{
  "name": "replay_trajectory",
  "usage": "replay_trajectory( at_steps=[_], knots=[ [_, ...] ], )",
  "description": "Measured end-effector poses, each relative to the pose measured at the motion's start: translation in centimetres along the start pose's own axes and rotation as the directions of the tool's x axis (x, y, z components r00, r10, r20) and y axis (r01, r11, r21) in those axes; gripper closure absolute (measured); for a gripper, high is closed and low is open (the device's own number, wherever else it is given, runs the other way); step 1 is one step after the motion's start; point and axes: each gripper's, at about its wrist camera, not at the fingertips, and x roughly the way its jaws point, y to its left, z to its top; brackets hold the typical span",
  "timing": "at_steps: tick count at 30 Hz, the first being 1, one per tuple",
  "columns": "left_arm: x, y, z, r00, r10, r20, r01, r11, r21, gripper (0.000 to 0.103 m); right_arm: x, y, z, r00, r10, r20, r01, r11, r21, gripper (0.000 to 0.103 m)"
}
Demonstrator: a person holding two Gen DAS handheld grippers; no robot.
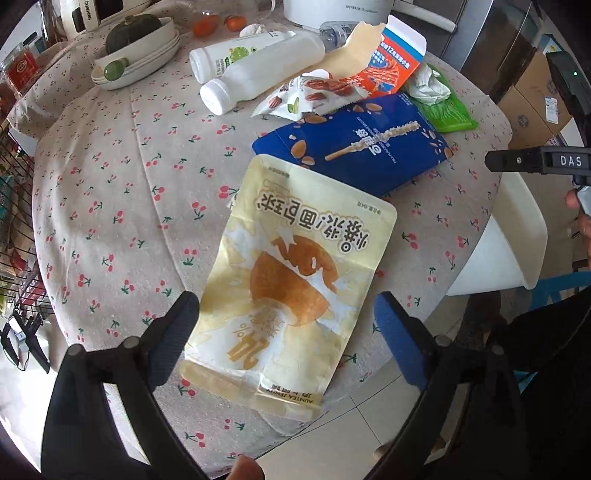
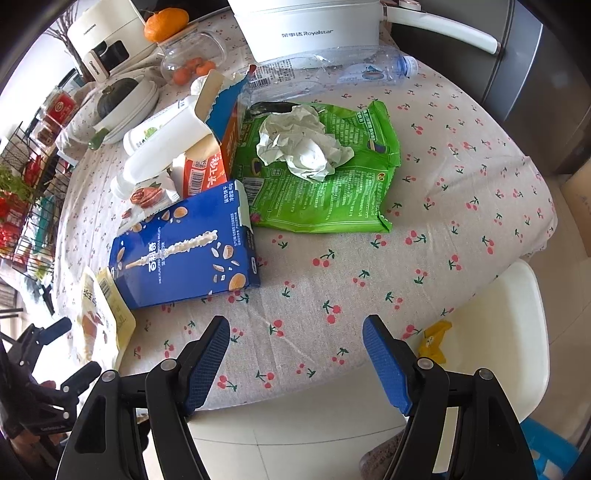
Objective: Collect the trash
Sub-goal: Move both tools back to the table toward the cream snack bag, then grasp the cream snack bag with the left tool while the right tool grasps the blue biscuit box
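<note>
Trash lies on a round table with a cherry-print cloth [image 1: 110,192]. A yellow bread pouch [image 1: 291,280] lies flat at the near edge, between the fingers of my open left gripper [image 1: 286,314], which is empty. Behind the pouch are a blue biscuit box [image 1: 354,147], a torn orange carton [image 1: 384,70], a nut wrapper [image 1: 310,96], two white bottles [image 1: 258,70] and a green bag [image 2: 325,177] with crumpled paper [image 2: 303,147] on it. My right gripper [image 2: 295,332] is open and empty over bare cloth, in front of the blue box [image 2: 184,254].
A white chair [image 2: 491,332] with a yellow scrap [image 2: 436,341] stands at the table's right. A clear plastic bottle [image 2: 332,70], a white cooker [image 2: 306,29], a bowl with squash [image 1: 136,48] and oranges [image 1: 207,26] sit at the back. A wire rack [image 1: 18,221] stands left.
</note>
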Motion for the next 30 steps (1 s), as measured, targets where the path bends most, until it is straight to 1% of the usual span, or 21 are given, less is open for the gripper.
replay_trajectory(
  at_steps=[3, 5, 6, 8, 10, 11, 12, 13, 14, 15, 17, 20, 22, 23, 24, 25, 26, 27, 28, 29, 30],
  knots=[
    [1.8, 0.0, -0.3, 0.997, 0.055, -0.053, -0.054, 0.998, 0.016, 0.008, 0.2, 0.0, -0.2, 1.000, 0.002, -0.008, -0.002, 1.000, 0.001, 0.027],
    [2.8, 0.4, -0.5, 0.995, 0.071, -0.077, -0.071, 0.998, 0.004, 0.007, 0.2, 0.1, -0.3, 1.000, -0.002, -0.010, 0.002, 1.000, -0.003, 0.027],
    [2.8, 0.7, -0.5, 0.996, 0.058, -0.067, -0.059, 0.998, -0.010, 0.007, 0.2, 0.1, -0.3, 1.000, -0.003, -0.010, 0.003, 1.000, -0.005, 0.027],
    [2.6, 0.8, -0.5, 0.997, 0.053, -0.051, -0.054, 0.998, -0.019, 0.014, 0.3, 0.1, -0.3, 1.000, -0.003, -0.010, 0.002, 1.000, -0.004, 0.027],
    [2.2, 1.0, -0.6, 0.999, 0.015, -0.035, -0.017, 0.999, -0.039, 0.037, 0.3, 0.2, -0.2, 1.000, -0.003, -0.009, 0.003, 1.000, -0.004, 0.027],
    [1.9, 1.1, -0.7, 1.000, 0.015, -0.025, -0.016, 0.999, -0.049, 0.044, 0.3, 0.3, -0.1, 1.000, -0.003, -0.009, 0.003, 1.000, -0.005, 0.027],
    [1.7, 1.2, -0.7, 1.000, 0.002, -0.019, -0.003, 0.998, -0.059, 0.057, 0.4, 0.4, 0.0, 1.000, -0.003, -0.009, 0.003, 1.000, -0.006, 0.027],
    [1.6, 1.4, -0.7, 1.000, -0.017, -0.017, 0.015, 0.997, -0.076, 0.074, 0.5, 0.5, 0.1, 1.000, -0.002, -0.009, 0.002, 1.000, -0.007, 0.027],
    [1.6, 1.5, -0.6, 1.000, -0.027, -0.015, 0.026, 0.995, -0.093, 0.081, 0.5, 0.7, 0.2, 1.000, -0.002, -0.008, 0.001, 1.000, -0.009, 0.027],
    [1.5, 1.7, -0.7, 1.000, -0.020, -0.015, 0.018, 0.995, -0.103, 0.095, 0.6, 0.9, 0.4, 1.000, -0.001, -0.005, 0.001, 1.000, -0.011, 0.027],
    [1.1, 1.9, -0.8, 1.000, 0.008, -0.004, -0.009, 0.994, -0.107, 0.096, 0.8, 1.3, 0.7, 1.000, -0.001, 0.001, 0.001, 1.000, -0.017, 0.027],
    [-0.4, 2.7, -0.9, 0.999, 0.002, 0.042, 0.004, 0.990, -0.139, 0.096, 0.9, 2.3, 1.2, 1.000, -0.002, 0.027, 0.004, 0.998, -0.055, 0.027],
    [-1.7, 3.6, -0.9, 0.996, -0.007, 0.086, 0.022, 0.983, -0.180, 0.096, 1.0, 3.7, 1.5, 0.999, 0.003, 0.036, 0.002, 0.993, -0.120, 0.027],
    [-2.3, 4.1, -1.0, 0.994, -0.013, 0.106, 0.035, 0.979, -0.203, 0.096, 1.2, 4.5, 1.7, 0.999, 0.020, 0.028, -0.015, 0.986, -0.168, 0.027],
    [-2.8, 4.5, -1.1, 0.992, -0.021, 0.122, 0.048, 0.973, -0.225, 0.096, 1.4, 5.5, 1.9, 0.999, 0.047, 0.015, -0.042, 0.972, -0.230, 0.023],
    [-3.3, 4.9, -1.2, 0.990, -0.027, 0.136, 0.060, 0.968, -0.245, 0.096, 1.5, 6.5, 2.0, 0.997, 0.072, 0.004, -0.067, 0.950, -0.304, 0.018],
    [-3.6, 5.1, -1.2, 0.989, -0.033, 0.146, 0.071, 0.962, -0.264, 0.096, 1.6, 7.6, 2.1, 0.997, 0.083, 0.005, -0.074, 0.921, -0.382, 0.016],
    [-3.9, 5.4, -1.2, 0.987, -0.040, 0.154, 0.083, 0.956, -0.281, 0.096, 1.5, 8.7, 2.1, 0.997, 0.070, 0.024, -0.051, 0.885, -0.464, 0.015],
    [-4.1, 5.6, -1.1, 0.986, -0.051, 0.161, 0.098, 0.950, -0.296, 0.096, 1.5, 9.8, 1.9, 0.998, 0.052, 0.048, -0.018, 0.837, -0.547, 0.015],
    [-4.1, 5.8, -1.1, 0.984, -0.062, 0.168, 0.112, 0.945, -0.307, 0.096, 1.6, 10.8, 1.8, 0.997, 0.043, 0.062, 0.004, 0.789, -0.614, 0.015],
    [-4.2, 6.0, -1.1, 0.983, -0.068, 0.171, 0.120, 0.942, -0.314, 0.096, 1.8, 11.4, 1.8, 0.997, 0.033, 0.066, 0.019, 0.751, -0.660, 0.015]
  ],
)
